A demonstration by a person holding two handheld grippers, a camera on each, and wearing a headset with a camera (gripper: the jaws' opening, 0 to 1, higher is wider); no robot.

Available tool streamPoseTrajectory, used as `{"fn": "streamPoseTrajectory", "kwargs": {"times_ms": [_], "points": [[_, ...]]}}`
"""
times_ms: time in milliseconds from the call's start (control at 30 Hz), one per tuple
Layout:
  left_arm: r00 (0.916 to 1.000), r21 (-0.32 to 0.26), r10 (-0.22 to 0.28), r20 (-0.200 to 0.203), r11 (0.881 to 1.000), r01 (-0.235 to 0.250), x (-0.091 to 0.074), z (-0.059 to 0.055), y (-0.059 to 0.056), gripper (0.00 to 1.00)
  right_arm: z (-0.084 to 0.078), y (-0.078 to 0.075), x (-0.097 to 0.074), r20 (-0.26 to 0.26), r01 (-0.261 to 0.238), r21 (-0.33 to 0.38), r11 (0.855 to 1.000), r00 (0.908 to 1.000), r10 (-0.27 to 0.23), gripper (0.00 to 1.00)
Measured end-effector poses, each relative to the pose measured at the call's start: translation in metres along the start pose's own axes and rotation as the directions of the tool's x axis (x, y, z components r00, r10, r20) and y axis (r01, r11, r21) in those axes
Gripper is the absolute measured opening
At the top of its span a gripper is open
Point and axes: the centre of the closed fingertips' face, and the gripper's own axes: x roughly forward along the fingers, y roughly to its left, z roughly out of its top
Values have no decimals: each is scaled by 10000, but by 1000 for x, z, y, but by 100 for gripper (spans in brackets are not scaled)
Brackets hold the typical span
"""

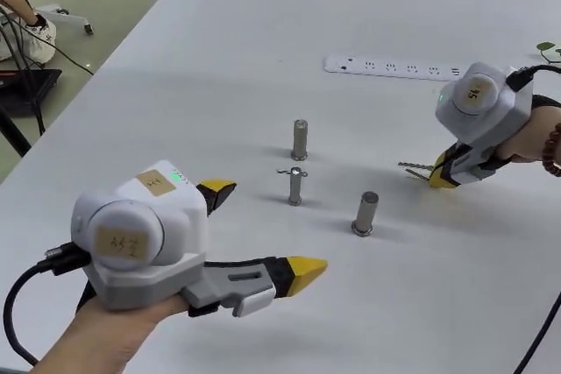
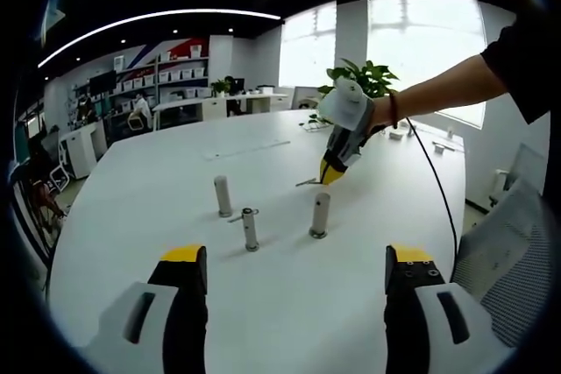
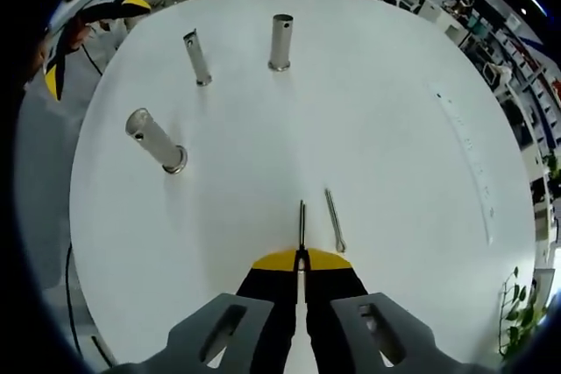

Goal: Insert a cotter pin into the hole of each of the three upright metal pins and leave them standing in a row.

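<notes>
On the left, close to the near edge of the counter [image 1: 219, 59], the left gripper [image 1: 263, 227] is held in a hand with its yellow-tipped fingers [image 1: 307, 265] spread wide and nothing between them. Around the middle of the counter stand three upright metal pins, each apart from the others: the far metal pin [image 1: 300, 139], the middle metal pin [image 1: 295, 186] just nearer the near edge, and the right metal pin [image 1: 365, 214] further toward the right edge. The middle metal pin carries an inserted cotter pin [image 1: 292, 172] crosswise through its top; the holes of the other two are bare. Beyond them, toward the far edge, a white power strip [image 1: 394, 67] lies flat. Toward the right edge, the right gripper [image 1: 443, 178] points at the metal pins with its fingers closed tight on the held cotter pin [image 3: 301, 221], which sticks straight out from the tips. A loose cotter pin [image 3: 334, 219] lies on the counter just beside it
</notes>
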Motion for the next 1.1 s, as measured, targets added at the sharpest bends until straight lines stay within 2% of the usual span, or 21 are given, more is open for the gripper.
{"fn": "streamPoseTrajectory", "kwargs": {"times_ms": [133, 233, 333, 533, 667, 933, 1100], "points": [[10000, 73, -64, -21, 10000, 64, -1, 1, -2, 81, 3, 6, -9, 503, 99, -66, 9999, 9987, -96, 0], [9999, 38, -118, -69, 9999, 118, 0, 2, -3, 79, 1, 2, -9, 807, 186, -254, 9995, 9966, -165, 0], [9996, -18, -191, -205, 9998, 191, 1, 3, -4, 75, 5, 13, -18, 1131, 317, -442, 9985, 9932, -266, 0], [9985, -34, -497, -210, 9988, 496, 6, 8, -12, 70, 17, 34, -36, 1779, 682, -1146, 9911, 9829, -470, 0], [9972, -37, -734, -164, 9973, 734, 8, 11, -17, 68, 23, 48, -45, 2003, 806, -1384, 9871, 9784, -518, 0], [9938, -179, -1103, -141, 9938, 1101, 14, 12, -26, 61, 37, 76, -62, 2537, 911, -2081, 9739, 9666, -361, 0], [9873, -268, -1583, -114, 9871, 1579, 17, 14, -37, 48, 47, 91, -68, 2876, 836, -2322, 9691, 9576, -137, 0]]}}
